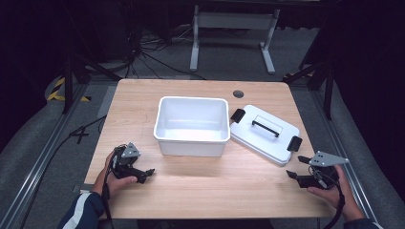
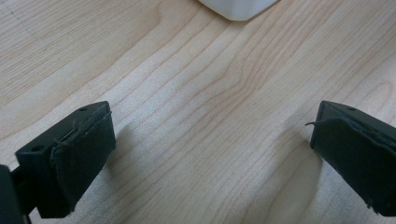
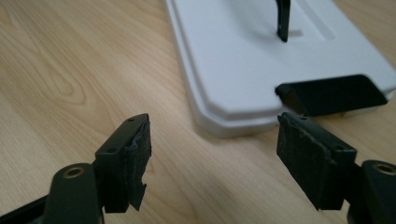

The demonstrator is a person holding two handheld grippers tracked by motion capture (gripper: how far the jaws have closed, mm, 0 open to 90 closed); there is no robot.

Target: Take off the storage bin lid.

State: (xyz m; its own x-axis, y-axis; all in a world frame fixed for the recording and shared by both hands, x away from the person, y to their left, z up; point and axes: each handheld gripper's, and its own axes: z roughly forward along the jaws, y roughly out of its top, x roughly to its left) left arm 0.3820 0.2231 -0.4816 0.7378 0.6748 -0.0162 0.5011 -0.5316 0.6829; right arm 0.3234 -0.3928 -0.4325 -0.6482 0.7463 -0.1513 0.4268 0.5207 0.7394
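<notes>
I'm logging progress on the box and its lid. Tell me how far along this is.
Nothing looks done: the white box stands open and empty, and its lid lies flat on the table beside it. Nothing is in hand: the left gripper and right gripper are both open. If the aim is closing the box, fitting the lid remains.

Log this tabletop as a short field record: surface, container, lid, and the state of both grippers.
surface: light wooden table
container: white rectangular plastic bin, open, nothing visible inside, mid-table
lid: white plastic lid with black handle and black end clips, flat on the table, right of the bin, close beside it
left hand-held gripper: open, holds nothing, low over bare wood near the front left
right hand-held gripper: open, holds nothing, pointed at the lid's near end clip
</notes>
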